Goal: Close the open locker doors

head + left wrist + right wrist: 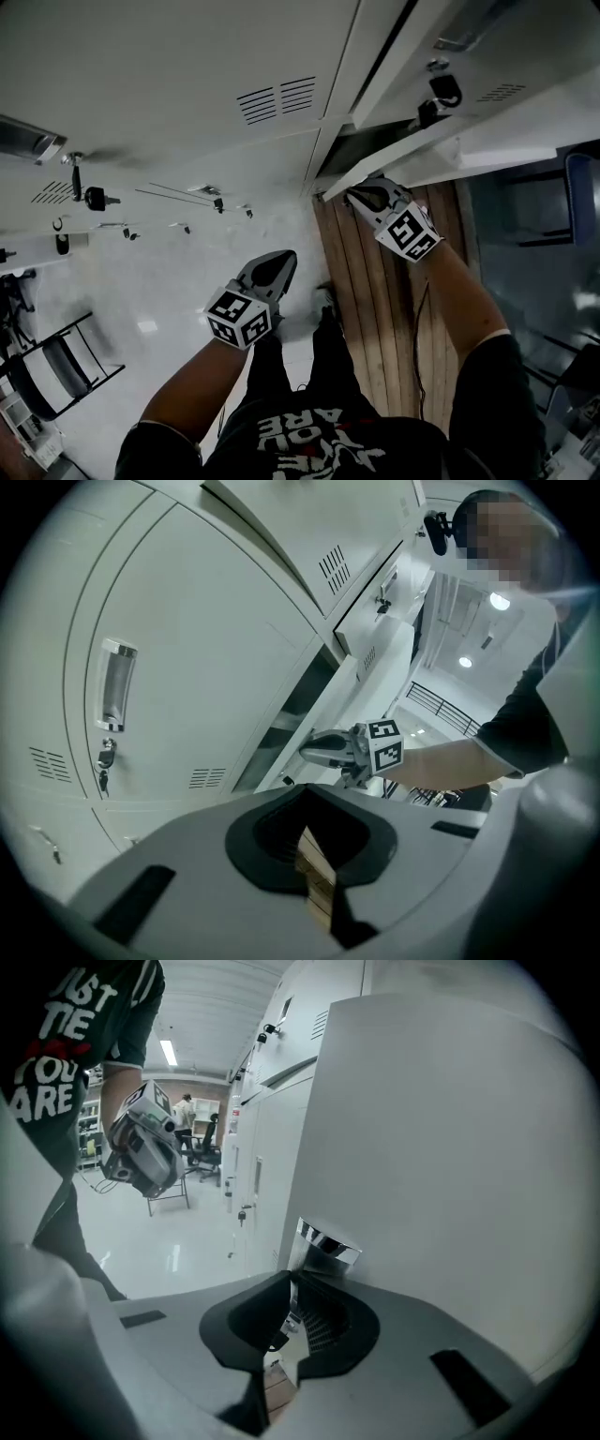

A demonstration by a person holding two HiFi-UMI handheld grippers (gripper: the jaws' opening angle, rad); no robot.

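A long bank of pale grey lockers [187, 75] takes up the whole wall. Most of its doors to the left sit flush in their frames, so I judge that part of the job done or never needed. At the right end of the bank one open locker door [487, 112] stands swung out toward the person, with a dark gap of locker interior showing behind its near edge; this is the door left to close. Below it a strip of wooden slats [375, 281] runs along the foot of the lockers, beside the glossy white floor. The right gripper [361, 194] is up against the free edge of that open door. Its jaws are drawn almost together with nothing I can see caught between them, and their tips sit just short of the door's chrome handle [328, 1241]. To me it looks set to push the door rather than grip it. The left gripper [284, 255] hangs out over the floor well apart from any door, clenched on nothing. Small keys [94, 198] dangle from the locks of the shut doors. The swing home has yet to be made.
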